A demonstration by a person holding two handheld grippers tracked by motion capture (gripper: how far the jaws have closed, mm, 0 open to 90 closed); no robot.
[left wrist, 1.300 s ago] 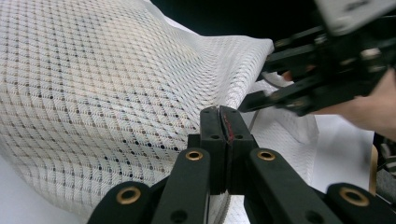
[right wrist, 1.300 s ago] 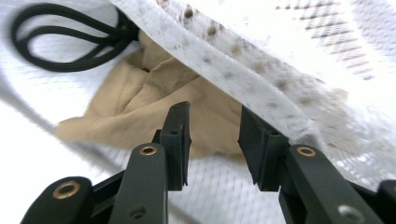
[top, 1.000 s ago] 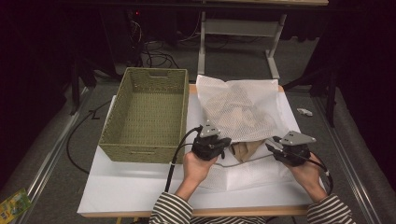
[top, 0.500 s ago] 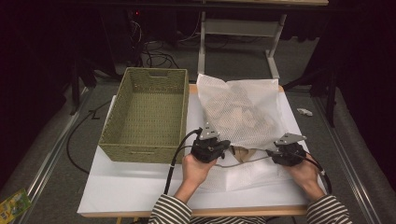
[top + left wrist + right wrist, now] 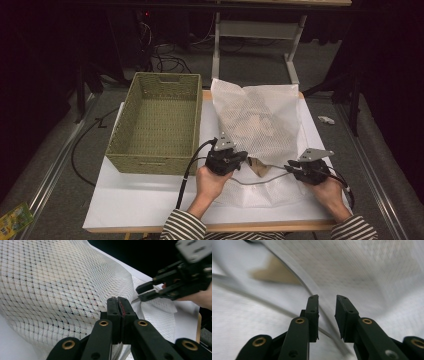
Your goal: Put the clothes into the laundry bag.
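A white mesh bag (image 5: 260, 120) lies on the white table (image 5: 140, 200) with something tan (image 5: 257, 167) showing at its near end. My left gripper (image 5: 244, 158) is at the bag's near left edge; in the left gripper view its jaws (image 5: 117, 300) are pressed together with mesh (image 5: 50, 277) gathered at them. My right gripper (image 5: 291, 169) is at the near right edge, and its jaws (image 5: 327, 298) stand open astride the bag's seam (image 5: 374, 270). The tan patch (image 5: 274, 272) blurs behind them. The right gripper (image 5: 141, 291) also appears opposite the left one.
A woven green basket (image 5: 150, 162) stands empty on the table's left half, close to my left hand. A grey cord (image 5: 260, 179) runs along the bag's near edge between the grippers. Desk legs and cables lie on the floor beyond the table.
My right gripper has dropped slightly lower and nearer the table's front edge at the bag's corner. The left gripper has held its place on the bag.
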